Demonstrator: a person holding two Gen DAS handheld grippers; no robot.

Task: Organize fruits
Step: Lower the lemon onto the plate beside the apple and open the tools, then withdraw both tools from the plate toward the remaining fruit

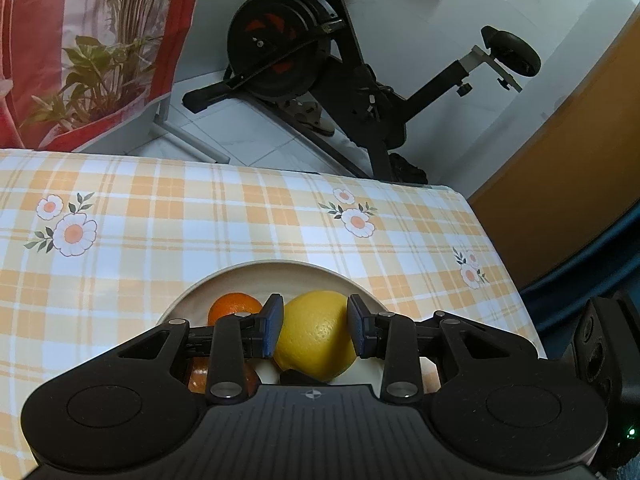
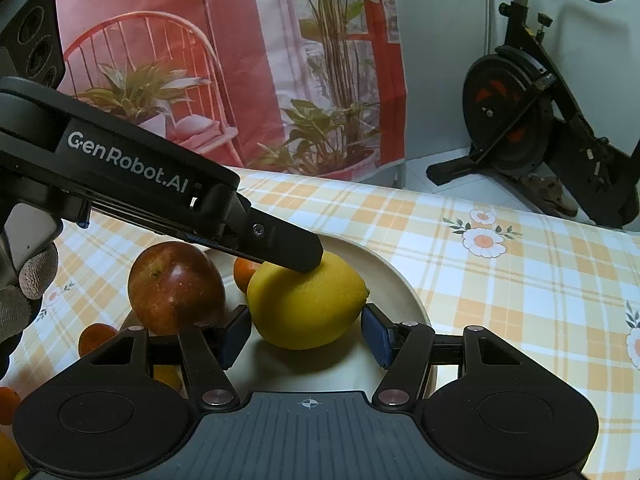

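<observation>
Lemon (image 1: 316, 334) sits low centre in the left wrist view, bright yellow with a pitted, glossy peel and a nub at one end, resting in a cream plate (image 1: 280, 274) on the orange-and-white checked tablecloth (image 1: 200, 216) with flower prints. Left gripper (image 1: 314, 328) is clamped on the lemon, both blue pads pressed against its sides. In the right wrist view the same lemon (image 2: 308, 308) is at centre, with the left gripper's black finger coming in from the upper left and lying on top of it. Right gripper (image 2: 306, 338) stands released, pads either side of the lemon's near end; whether the left pad touches cannot be told. Orange (image 1: 234, 308) lies just behind the lemon on the plate. Red apple (image 2: 176, 286), dull and mottled, sits left of the lemon at the plate's edge. Exercise bike (image 1: 320, 60) in the upper background.
</observation>
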